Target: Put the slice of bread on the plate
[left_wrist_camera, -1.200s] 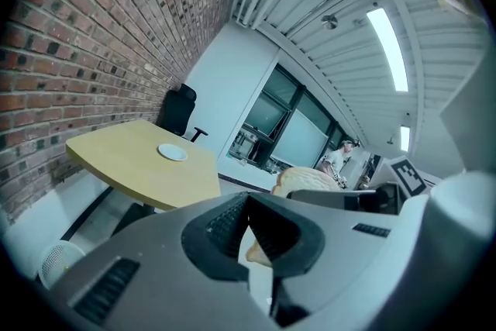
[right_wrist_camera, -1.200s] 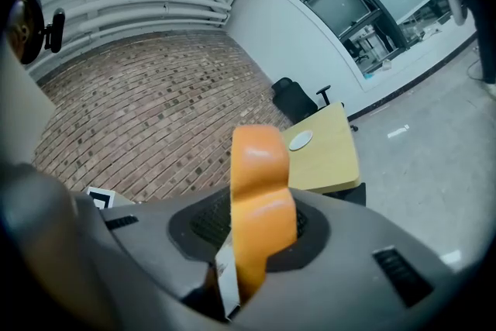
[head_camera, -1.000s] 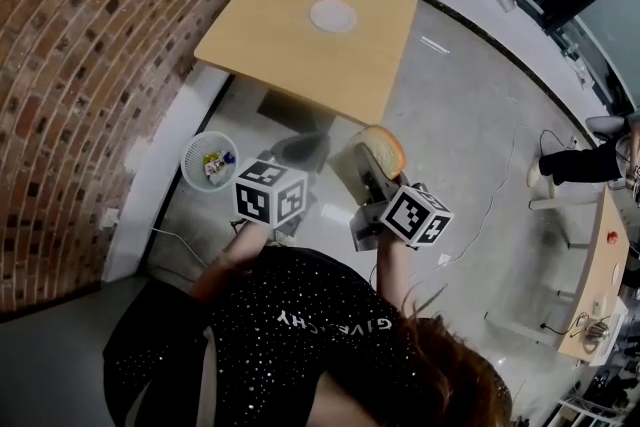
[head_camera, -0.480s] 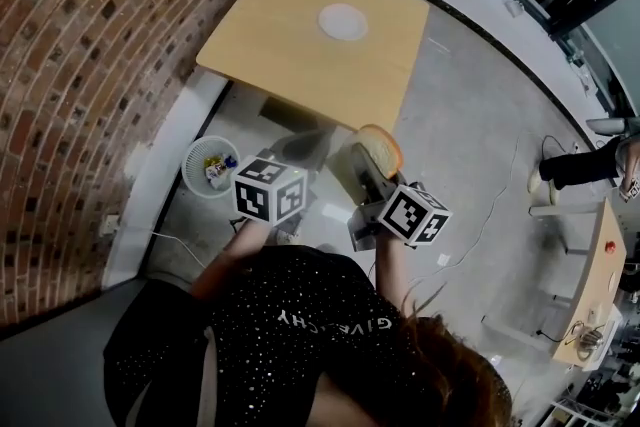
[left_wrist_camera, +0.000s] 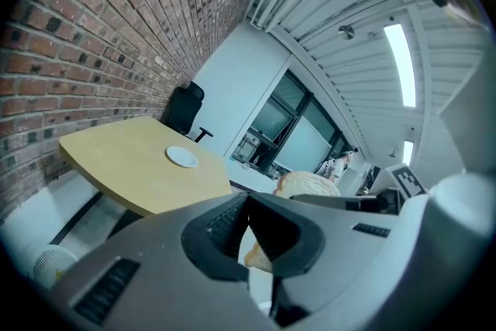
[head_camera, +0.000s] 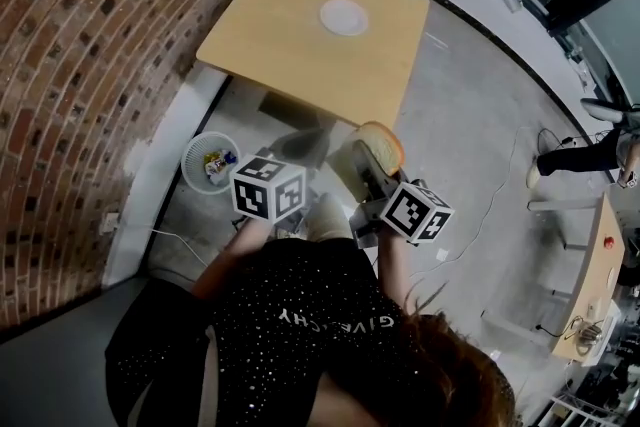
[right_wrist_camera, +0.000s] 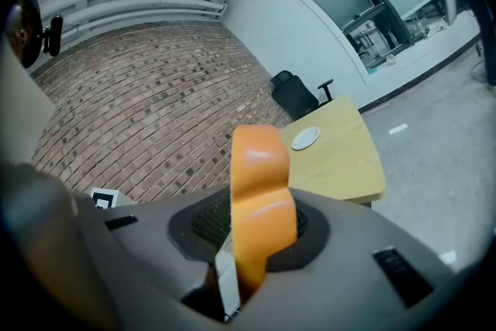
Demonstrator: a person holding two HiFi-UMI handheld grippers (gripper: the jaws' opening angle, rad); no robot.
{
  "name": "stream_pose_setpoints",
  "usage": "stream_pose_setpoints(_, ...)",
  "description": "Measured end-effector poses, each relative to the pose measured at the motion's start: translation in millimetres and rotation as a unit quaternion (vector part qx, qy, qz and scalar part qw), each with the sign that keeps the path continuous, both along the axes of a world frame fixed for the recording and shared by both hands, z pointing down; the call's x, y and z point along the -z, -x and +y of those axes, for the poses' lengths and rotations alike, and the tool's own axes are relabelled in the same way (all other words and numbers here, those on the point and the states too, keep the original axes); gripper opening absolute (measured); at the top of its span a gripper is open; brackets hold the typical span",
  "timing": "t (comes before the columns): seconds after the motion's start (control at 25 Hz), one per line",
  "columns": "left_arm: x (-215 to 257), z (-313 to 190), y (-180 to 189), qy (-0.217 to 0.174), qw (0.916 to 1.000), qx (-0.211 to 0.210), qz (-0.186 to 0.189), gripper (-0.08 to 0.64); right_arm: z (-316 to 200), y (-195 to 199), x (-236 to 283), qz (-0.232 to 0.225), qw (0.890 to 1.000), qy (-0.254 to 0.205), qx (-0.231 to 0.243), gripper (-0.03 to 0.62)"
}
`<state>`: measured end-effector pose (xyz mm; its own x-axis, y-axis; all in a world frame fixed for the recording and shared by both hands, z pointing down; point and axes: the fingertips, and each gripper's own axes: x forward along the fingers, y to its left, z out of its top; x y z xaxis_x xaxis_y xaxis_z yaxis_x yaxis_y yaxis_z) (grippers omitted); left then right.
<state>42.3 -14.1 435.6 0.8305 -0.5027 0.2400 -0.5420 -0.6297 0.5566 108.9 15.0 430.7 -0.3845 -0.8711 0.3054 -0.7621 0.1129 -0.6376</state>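
Bread slice (right_wrist_camera: 260,198) stands on edge, clamped between the jaws of my right gripper (head_camera: 372,167), held over the floor. My left gripper (left_wrist_camera: 249,199) has its jaws nearly together, empty. Ahead, well apart, the white plate (head_camera: 344,16) sits on the wooden table (head_camera: 270,45).

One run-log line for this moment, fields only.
right gripper: shut on slice of bread | left gripper: jaws together, empty | plate: bare, on table | placement: not yet done
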Motion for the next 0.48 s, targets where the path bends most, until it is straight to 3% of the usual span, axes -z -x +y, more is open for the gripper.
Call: stream_pose_setpoints(0.48, -4.3, -34.2, -3.6, 0.000, 0.9999, 0.012, -0.004, 0.011, -38.5, -4.4, -6.3, -0.003, 1.000, 0.006, 0.016, 0.104)
